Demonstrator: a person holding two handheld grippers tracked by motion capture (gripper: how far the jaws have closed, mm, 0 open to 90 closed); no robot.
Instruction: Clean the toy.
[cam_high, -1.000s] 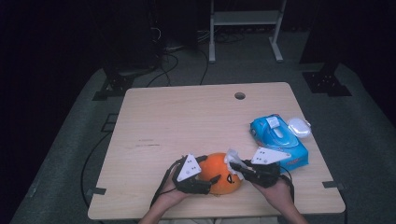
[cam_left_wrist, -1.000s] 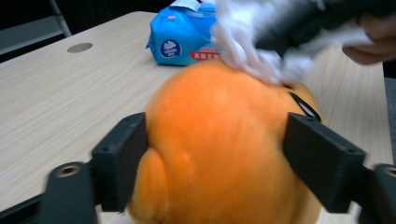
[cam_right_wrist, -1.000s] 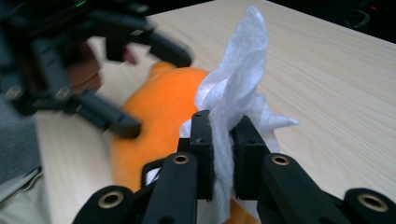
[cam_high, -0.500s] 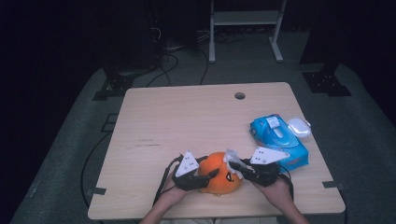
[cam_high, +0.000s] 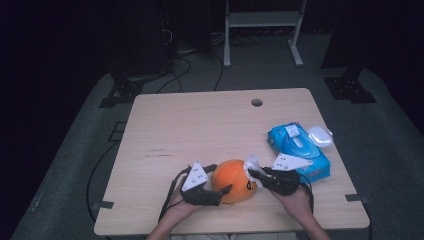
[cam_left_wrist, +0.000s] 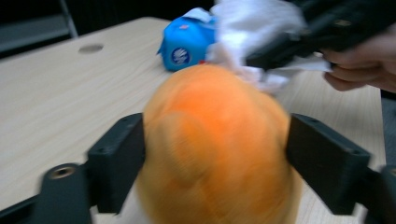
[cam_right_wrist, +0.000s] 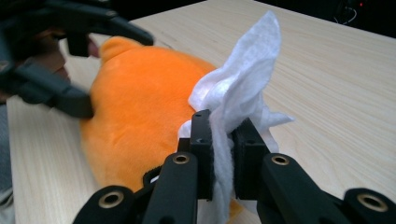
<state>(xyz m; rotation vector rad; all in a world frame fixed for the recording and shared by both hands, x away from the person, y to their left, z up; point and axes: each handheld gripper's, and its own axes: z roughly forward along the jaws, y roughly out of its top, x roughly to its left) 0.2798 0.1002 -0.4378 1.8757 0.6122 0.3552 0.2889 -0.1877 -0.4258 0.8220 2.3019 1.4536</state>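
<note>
Orange plush toy (cam_high: 234, 180), near the blue wipes pack (cam_high: 295, 145), is straddled by the left gripper (cam_high: 220, 192), whose jaws have just been opening. A white wipe (cam_right_wrist: 238, 93) is pinched by the right gripper (cam_right_wrist: 222, 135) against it; wiping appears underway, unfinished.

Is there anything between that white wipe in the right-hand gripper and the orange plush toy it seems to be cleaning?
Nothing visible does. The right gripper is shut on the white wipe, and the wipe lies right against the orange plush toy. The left gripper straddles the toy from the other side, clear of the wipe.
</note>
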